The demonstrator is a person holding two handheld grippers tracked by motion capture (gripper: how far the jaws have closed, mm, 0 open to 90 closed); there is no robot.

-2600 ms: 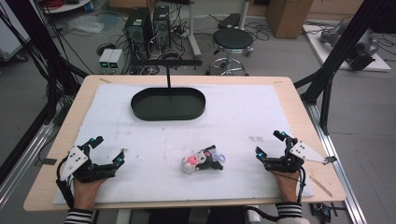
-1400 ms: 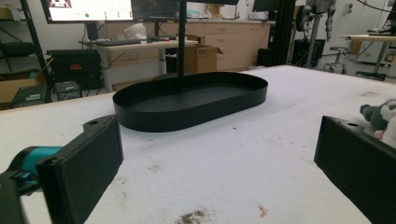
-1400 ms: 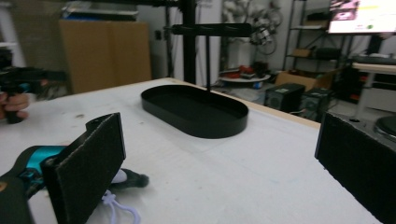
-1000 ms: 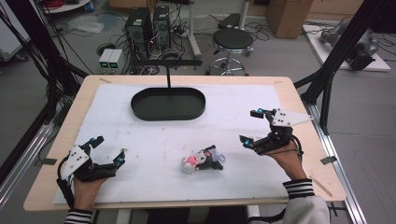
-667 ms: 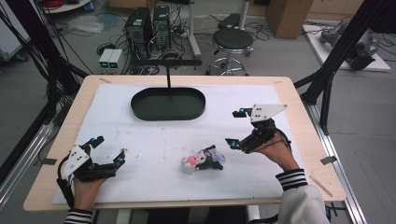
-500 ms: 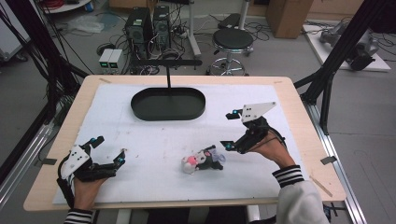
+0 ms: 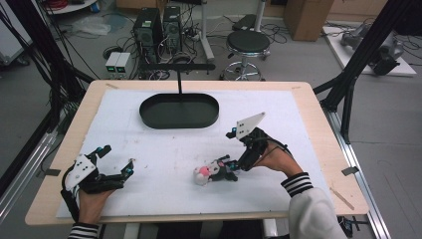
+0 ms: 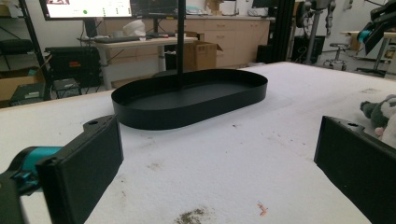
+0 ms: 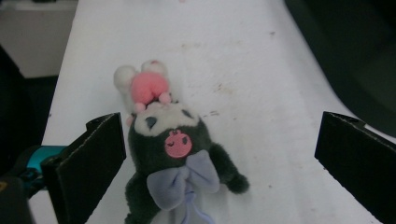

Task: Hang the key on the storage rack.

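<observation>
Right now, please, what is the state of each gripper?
Left gripper: open, holding nothing, resting on the table.
Right gripper: open, jaws on either side of the plush toy, not closed on it.

Even, soft overhead light – shadows faint under the black tray [image 7: 179, 110]. In the right gripper view the plush toy [image 9: 170, 154] looks slightly blurred, corners at 12 and 2 o'clock dark.

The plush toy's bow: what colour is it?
Pale lilac bow, clearest in the right gripper view.

Plush toy [image 9: 175, 154] lies between wide-apart jaws.
</observation>
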